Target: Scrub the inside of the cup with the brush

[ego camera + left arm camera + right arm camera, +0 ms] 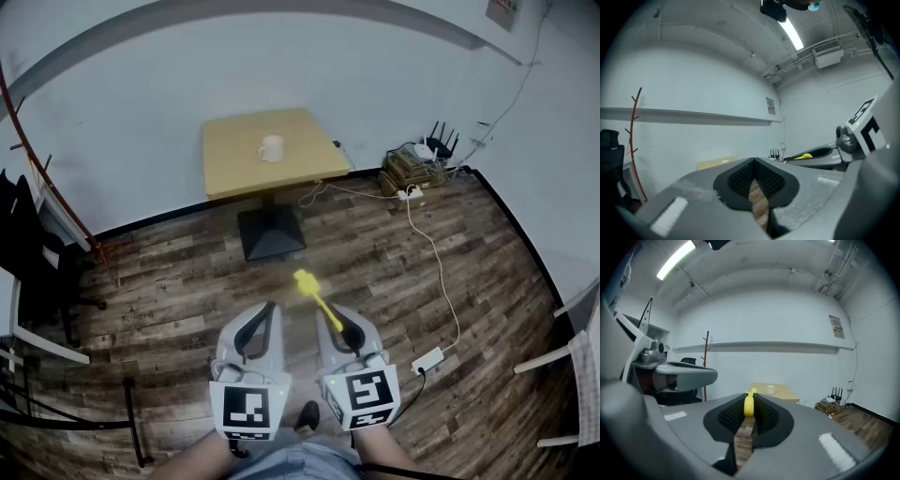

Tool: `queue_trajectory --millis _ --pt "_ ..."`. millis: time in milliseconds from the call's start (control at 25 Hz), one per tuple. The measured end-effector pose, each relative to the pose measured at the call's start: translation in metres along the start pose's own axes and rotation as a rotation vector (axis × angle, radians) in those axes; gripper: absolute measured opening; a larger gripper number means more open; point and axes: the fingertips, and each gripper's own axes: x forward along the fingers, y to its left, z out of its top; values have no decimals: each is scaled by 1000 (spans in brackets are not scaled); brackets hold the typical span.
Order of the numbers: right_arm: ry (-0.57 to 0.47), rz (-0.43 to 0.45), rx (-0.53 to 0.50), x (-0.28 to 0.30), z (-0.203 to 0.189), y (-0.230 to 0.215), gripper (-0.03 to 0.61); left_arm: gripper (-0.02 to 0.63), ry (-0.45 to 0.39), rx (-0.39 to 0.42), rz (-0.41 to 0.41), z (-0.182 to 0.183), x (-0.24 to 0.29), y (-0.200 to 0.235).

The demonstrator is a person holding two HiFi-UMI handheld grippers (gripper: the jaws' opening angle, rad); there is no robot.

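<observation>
A white cup (271, 148) stands on a small square wooden table (234, 164) far ahead; the right gripper view shows the same cup (770, 389) small in the distance. My right gripper (330, 322) is shut on the handle of a yellow brush (310, 290), whose head sticks out forward past the jaw tips. In the right gripper view the brush (749, 405) sits pinched between the black ribbed pads. My left gripper (266, 314) is shut with nothing in it, level beside the right one; its pads (765, 178) meet at the tip. Both grippers hang over the floor, well short of the table.
Dark wood plank floor (375, 272) lies between me and the table's black pedestal base (271, 232). A white cable (433, 253) runs to a power strip (427, 359) at right. Routers and a box (412, 164) sit by the wall. A coat rack (42, 173) and black chair stand at left.
</observation>
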Motion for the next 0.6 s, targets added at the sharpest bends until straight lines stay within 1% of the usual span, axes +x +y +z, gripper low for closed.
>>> queue_trajectory --millis 120,240,320,360,440,600 --pt "9 3 3 1 -2 -6 40 20 3 10 -2 -2 6 -3" --pt "10 8 8 1 -5 -14 40 20 9 51 -12 -4 13 -9" --pt "7 17 13 1 -7 -20 40 20 17 29 -4 -5 18 -15" --pt "6 24 15 2 -8 -24 40 20 20 30 0 -6 21 -17" --pt "9 40 18 3 -11 -31 40 20 24 57 6 -6 27 -22" --pt "12 67 38 2 -19 -45 40 20 36 37 34 -10 36 -32"
